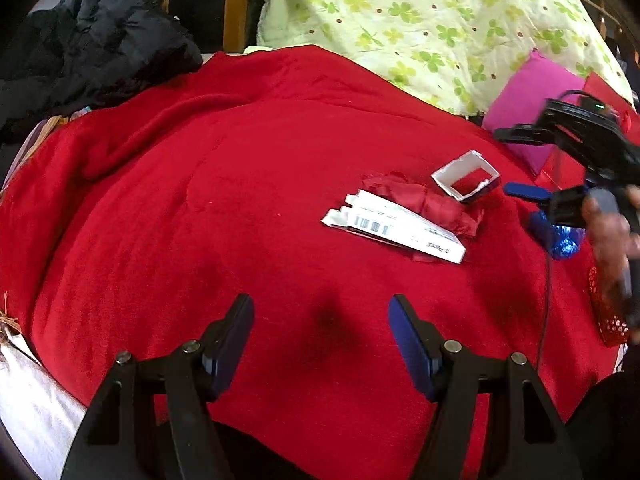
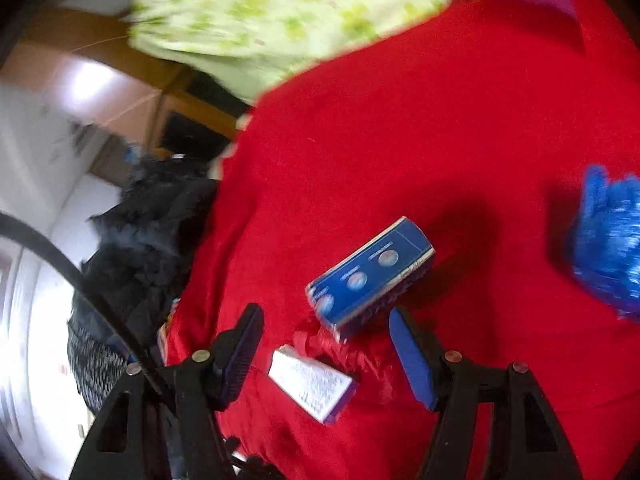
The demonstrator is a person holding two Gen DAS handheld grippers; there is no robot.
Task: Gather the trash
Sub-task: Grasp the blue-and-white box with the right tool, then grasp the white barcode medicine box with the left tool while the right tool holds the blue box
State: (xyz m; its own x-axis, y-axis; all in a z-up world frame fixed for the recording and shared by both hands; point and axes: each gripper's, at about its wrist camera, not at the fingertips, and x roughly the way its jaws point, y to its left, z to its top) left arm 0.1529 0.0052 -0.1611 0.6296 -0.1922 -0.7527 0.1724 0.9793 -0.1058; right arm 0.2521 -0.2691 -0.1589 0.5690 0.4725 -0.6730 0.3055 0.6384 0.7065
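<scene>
Trash lies on a red blanket [image 1: 200, 208]. In the left wrist view a flattened white carton [image 1: 394, 227] with a barcode lies beside crumpled red paper [image 1: 432, 204], an open blue-and-white box [image 1: 466, 176] and a crumpled blue wrapper [image 1: 560, 240]. My left gripper [image 1: 322, 320] is open and empty, hovering short of the carton. My right gripper [image 1: 524, 194] shows at the right edge, over the wrapper. In the right wrist view my right gripper [image 2: 326, 334] is open and empty just above the blue box [image 2: 370, 278], the white carton [image 2: 314, 388] and the red paper [image 2: 316, 338]; the blue wrapper [image 2: 608, 240] lies to its right.
A green clover-print cloth [image 1: 420, 20] and a pink cushion [image 1: 528, 104] lie at the back. A black jacket [image 1: 92, 40] is piled at the back left by a wooden cabinet [image 1: 216, 8]. A red mesh basket [image 1: 608, 312] sits at the right edge.
</scene>
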